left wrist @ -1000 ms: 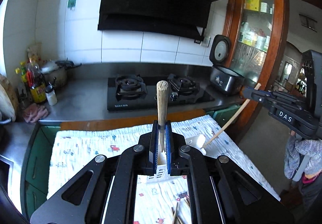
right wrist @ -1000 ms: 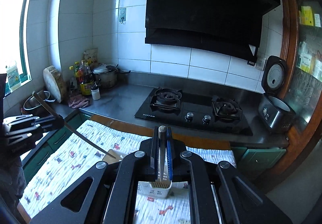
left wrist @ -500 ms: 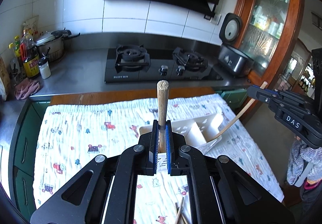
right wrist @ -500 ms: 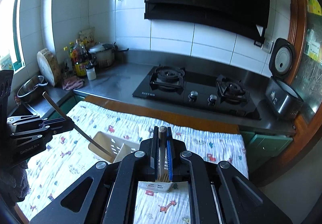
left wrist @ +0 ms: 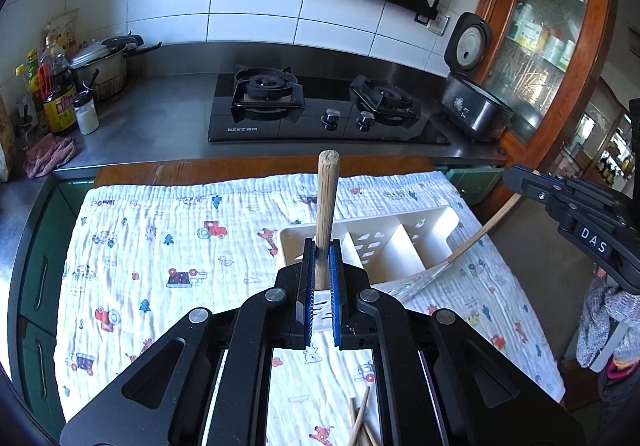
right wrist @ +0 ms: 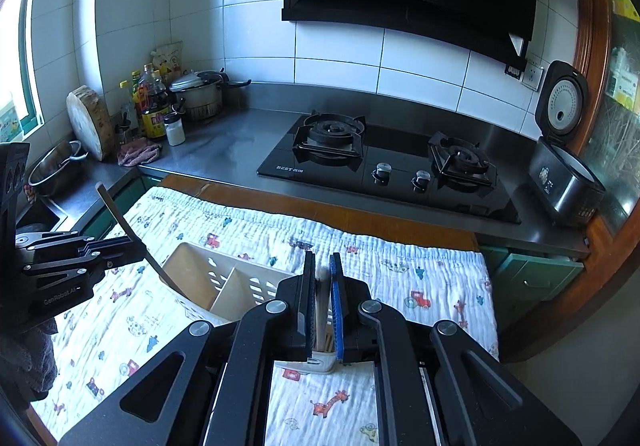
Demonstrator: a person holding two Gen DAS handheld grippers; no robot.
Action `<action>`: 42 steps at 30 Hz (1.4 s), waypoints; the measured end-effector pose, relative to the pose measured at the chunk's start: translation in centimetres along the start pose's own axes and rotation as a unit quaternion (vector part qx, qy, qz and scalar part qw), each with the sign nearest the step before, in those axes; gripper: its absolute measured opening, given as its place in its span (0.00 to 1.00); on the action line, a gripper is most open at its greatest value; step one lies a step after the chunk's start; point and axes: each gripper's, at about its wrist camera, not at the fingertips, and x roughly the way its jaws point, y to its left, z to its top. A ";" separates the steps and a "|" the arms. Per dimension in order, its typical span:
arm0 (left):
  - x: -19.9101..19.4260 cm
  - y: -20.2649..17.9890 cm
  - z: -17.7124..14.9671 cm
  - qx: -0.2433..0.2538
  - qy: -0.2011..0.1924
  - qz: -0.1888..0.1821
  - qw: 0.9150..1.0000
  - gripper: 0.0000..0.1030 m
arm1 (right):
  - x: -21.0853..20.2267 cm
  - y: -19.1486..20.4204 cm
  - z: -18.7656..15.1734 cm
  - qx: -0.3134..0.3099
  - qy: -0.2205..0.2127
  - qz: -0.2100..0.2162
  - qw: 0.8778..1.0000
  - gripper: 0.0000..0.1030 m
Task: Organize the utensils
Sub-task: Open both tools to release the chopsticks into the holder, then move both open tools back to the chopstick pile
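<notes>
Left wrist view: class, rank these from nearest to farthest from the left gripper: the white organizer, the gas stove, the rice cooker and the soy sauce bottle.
1. Organizer: just ahead of the left gripper, slightly right, on the cloth.
2. Gas stove: straight ahead, on the counter beyond the cloth.
3. Rice cooker, far right, and soy sauce bottle, far left: too close to call.

Left gripper (left wrist: 322,282) body hides lower end of wooden handle (left wrist: 326,213); what's below can't be told. Chopsticks (left wrist: 360,424) cut off by bottom edge in left wrist view. Organizer tray (right wrist: 208,278) near part hidden behind right gripper (right wrist: 322,306). Stove brand lettering (right wrist: 289,168) too small to read properly.
</notes>
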 end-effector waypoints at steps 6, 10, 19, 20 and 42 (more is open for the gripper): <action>-0.7 -0.1 0.0 -0.002 -0.008 -0.005 1.000 0.09 | -1.1 -0.2 0.0 0.005 -0.016 -0.001 1.000 0.19; -2.2 -0.4 0.0 -0.003 -0.021 -0.009 1.000 0.18 | -3.0 -0.3 -0.1 0.006 -0.033 -0.008 0.999 0.31; -7.3 -1.7 -2.0 0.010 -0.054 -0.021 0.998 0.23 | -8.6 0.0 -2.8 0.000 -0.065 -0.011 0.998 0.52; -7.9 -1.7 -2.5 0.010 -0.057 -0.021 0.998 0.25 | -9.1 0.1 -3.3 -0.001 -0.067 -0.011 0.998 0.54; -11.2 0.5 -21.6 -0.020 -0.002 -0.003 1.000 0.36 | -11.2 6.0 -22.7 0.012 0.011 0.036 0.999 0.66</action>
